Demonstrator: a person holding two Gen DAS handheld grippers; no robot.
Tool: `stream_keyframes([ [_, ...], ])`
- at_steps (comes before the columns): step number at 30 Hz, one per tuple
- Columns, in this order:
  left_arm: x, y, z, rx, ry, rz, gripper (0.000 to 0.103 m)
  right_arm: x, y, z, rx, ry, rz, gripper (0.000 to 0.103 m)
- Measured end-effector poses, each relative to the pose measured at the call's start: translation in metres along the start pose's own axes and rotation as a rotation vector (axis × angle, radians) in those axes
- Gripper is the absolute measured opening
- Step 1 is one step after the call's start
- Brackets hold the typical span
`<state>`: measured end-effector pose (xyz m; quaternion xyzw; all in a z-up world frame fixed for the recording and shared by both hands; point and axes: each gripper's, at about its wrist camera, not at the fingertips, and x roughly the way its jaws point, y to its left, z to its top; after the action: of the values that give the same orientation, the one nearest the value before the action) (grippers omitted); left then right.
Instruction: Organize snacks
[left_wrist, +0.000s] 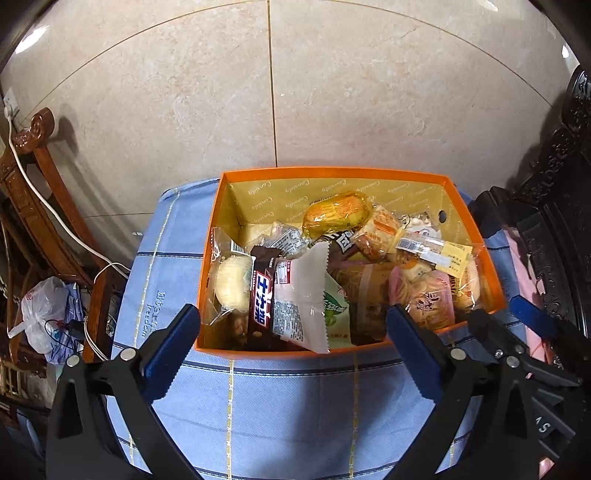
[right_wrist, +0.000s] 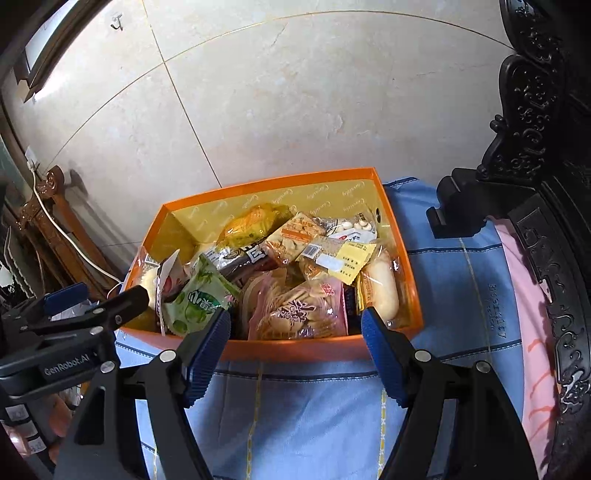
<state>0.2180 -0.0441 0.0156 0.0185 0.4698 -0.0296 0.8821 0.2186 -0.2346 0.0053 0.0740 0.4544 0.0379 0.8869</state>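
One orange box holds a heap of wrapped snacks, too tangled to count exactly: one chocolate bar, one green packet, one pink packet.

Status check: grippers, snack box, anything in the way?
Left gripper open, empty. Right gripper open, empty. Orange box full of packaged snacks on blue cloth. Nothing in the way.

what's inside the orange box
The orange box holds wrapped snacks: a brown chocolate bar, white packet, yellow roll, pink crackers. Whatever lies beneath them is covered.
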Motion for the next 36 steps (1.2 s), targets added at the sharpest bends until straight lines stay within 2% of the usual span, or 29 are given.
stream_keyframes([
  [4, -0.009, 0.001, -0.003, -0.002, -0.044, -0.003, 0.099, -0.004, 0.002, -0.001, -0.004, -0.006, -0.001, 0.074],
  [7, -0.016, -0.001, -0.005, 0.017, -0.097, 0.042, 0.098, -0.005, 0.002, 0.000, -0.006, -0.010, -0.003, 0.074],
  [16, -0.008, -0.001, -0.008, 0.018, -0.046, 0.047, 0.099, -0.006, 0.004, 0.001, -0.008, -0.011, -0.001, 0.074],
  [36, -0.028, 0.004, -0.012, -0.005, -0.055, 0.052, 0.099, -0.019, 0.007, 0.001, -0.018, -0.016, -0.009, 0.074],
])
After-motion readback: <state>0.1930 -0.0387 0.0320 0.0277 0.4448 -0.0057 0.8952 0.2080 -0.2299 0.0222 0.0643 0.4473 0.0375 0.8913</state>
